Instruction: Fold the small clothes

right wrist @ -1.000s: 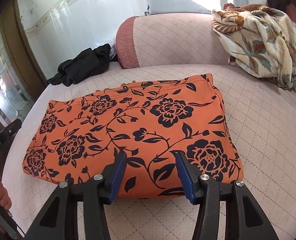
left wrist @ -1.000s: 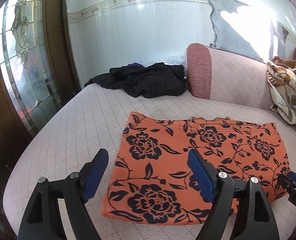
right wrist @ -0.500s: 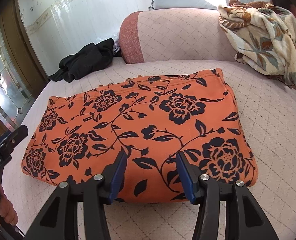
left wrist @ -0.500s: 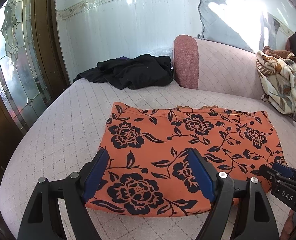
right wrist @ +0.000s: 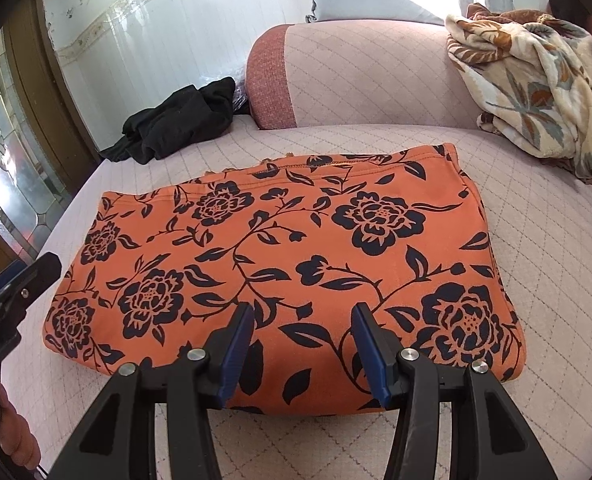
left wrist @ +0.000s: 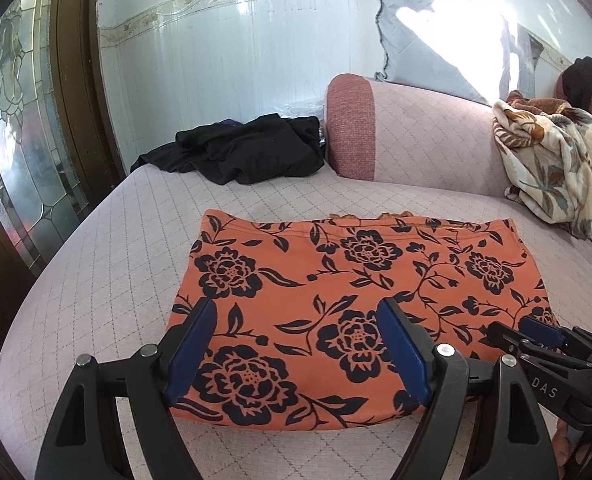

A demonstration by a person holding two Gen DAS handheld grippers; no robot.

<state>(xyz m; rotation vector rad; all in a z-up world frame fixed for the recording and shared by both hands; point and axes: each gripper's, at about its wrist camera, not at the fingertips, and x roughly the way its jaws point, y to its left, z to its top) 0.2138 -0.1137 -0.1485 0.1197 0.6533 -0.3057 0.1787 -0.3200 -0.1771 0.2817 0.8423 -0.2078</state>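
Note:
An orange garment with black flowers (left wrist: 348, 280) lies folded flat into a rectangle on the pink quilted sofa seat (left wrist: 107, 264); it also shows in the right wrist view (right wrist: 296, 256). My left gripper (left wrist: 296, 320) is open, over the garment's near left part, holding nothing. My right gripper (right wrist: 302, 320) is open, over the garment's near edge toward the right, holding nothing. The right gripper shows at the lower right of the left wrist view (left wrist: 536, 332). The left gripper shows at the left edge of the right wrist view (right wrist: 19, 276).
A black garment pile (left wrist: 247, 152) lies at the back left of the seat. A floral blanket (right wrist: 536, 80) hangs over the sofa back (right wrist: 376, 76) on the right. A stained-glass door (left wrist: 19, 140) stands at the left. A grey pillow (left wrist: 436, 36) leans on the wall.
Both grippers have moved forward and lower over the garment's near edge. The garment has not moved. Both jaws stay open.

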